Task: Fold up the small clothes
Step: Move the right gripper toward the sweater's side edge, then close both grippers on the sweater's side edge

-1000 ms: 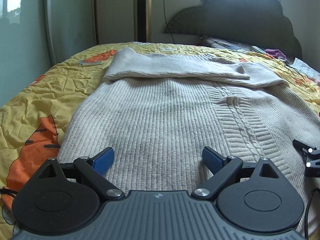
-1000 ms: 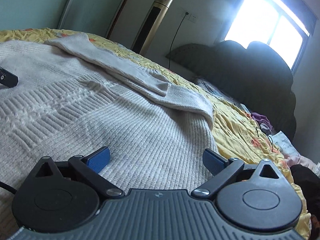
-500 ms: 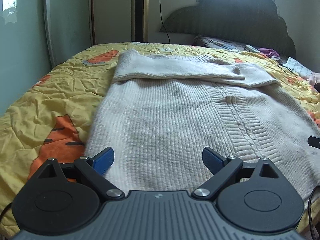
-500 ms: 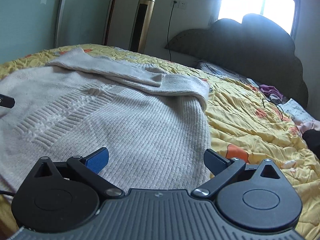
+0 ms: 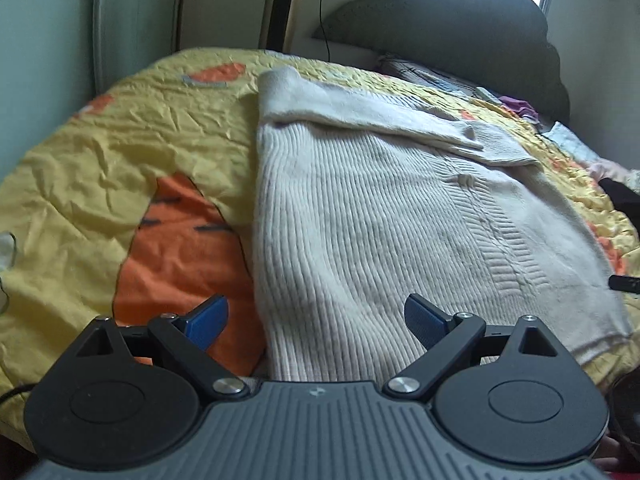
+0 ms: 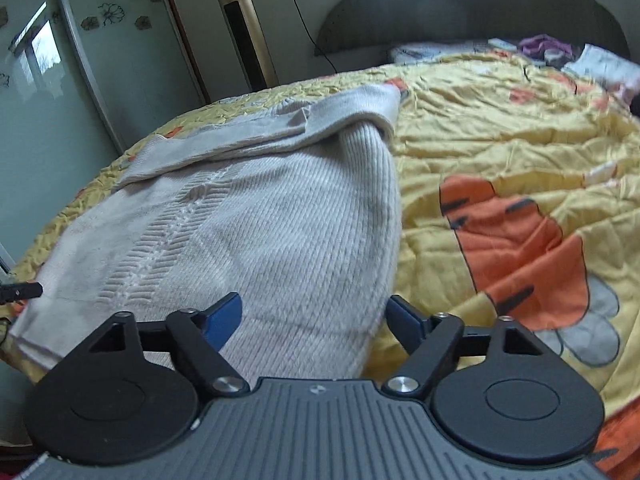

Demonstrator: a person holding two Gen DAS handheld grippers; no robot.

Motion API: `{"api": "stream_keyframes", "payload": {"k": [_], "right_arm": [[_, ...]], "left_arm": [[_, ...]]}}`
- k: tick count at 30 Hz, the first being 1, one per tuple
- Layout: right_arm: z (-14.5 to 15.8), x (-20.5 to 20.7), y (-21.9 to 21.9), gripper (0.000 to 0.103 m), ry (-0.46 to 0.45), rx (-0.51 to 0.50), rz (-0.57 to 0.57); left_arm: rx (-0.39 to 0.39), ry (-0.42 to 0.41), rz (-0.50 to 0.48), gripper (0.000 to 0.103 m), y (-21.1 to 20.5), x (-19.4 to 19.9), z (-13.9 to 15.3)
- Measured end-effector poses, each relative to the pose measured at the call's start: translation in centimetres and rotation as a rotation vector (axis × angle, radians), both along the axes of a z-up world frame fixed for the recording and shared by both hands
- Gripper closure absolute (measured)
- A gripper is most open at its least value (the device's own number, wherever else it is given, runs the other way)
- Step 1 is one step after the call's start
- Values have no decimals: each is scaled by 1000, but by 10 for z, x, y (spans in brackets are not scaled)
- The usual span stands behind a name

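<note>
A cream ribbed knit sweater (image 5: 380,208) (image 6: 260,220) lies flat on the bed, its sleeves folded across the top. My left gripper (image 5: 316,316) is open at the sweater's near left corner. The garment's left edge runs between its blue pads, which touch nothing. My right gripper (image 6: 314,316) hovers at the near right corner with its jaws closing. The sweater's right edge lies between them, and the pads are not pressing on it. A dark tip of the other gripper shows at each view's outer edge.
A yellow quilt (image 5: 120,160) (image 6: 520,140) with orange tiger prints covers the bed. A dark padded headboard (image 5: 460,20) stands at the far end with small clothes (image 6: 544,46) heaped near it. A gold tower fan (image 6: 244,24) and a wardrobe door stand beyond.
Both grippers have slid apart from over the sweater's middle to its near corners, the left leftward and the right rightward while rolling. The right jaws have narrowed.
</note>
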State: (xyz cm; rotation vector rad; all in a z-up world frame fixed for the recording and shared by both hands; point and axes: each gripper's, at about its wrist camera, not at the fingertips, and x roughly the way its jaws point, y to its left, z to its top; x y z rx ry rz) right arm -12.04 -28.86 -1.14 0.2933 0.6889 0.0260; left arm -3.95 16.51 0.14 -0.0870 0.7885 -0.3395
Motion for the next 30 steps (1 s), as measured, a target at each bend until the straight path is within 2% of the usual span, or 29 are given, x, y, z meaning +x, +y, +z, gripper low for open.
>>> {"api": "stream_keyframes", "payload": {"k": [2,4,13,16,18,19,21,23,24,27,30], "right_arm": [[-2,-2,-3,33,14,13,6],[-4,-5,-5,35,30,37,17],[-8,-14,-8,36,61,94,63],[-9,-15,-7,41,60,121,89],[-10,-15,-4,46,59,143,117],[-11,-15,-2,51,59,158,132],[-14,-15,0,61,58,191,152],[-17,-14,0,80,56,234,157],[-19,-13,0,82,53,251,151],[-22,-11,2,88,40,265,136],[-16,-10,6,90,11,252,124]], "left_arm": [[-43,35,-29,7,3,2,-5],[-60,54,-36,7,5,1,-9],[-69,57,-93,8,-4,-9,-7],[-62,52,-94,11,-10,-9,-8],[-54,50,-97,21,-13,-9,-7],[-49,49,-97,24,-14,-9,-7],[-38,49,-93,41,-14,-8,-7],[-36,57,-79,51,-12,-7,-6],[-35,63,-69,62,-11,-6,-6],[-69,89,-42,87,-6,-4,-4],[-67,62,-36,89,-10,-7,2]]}}
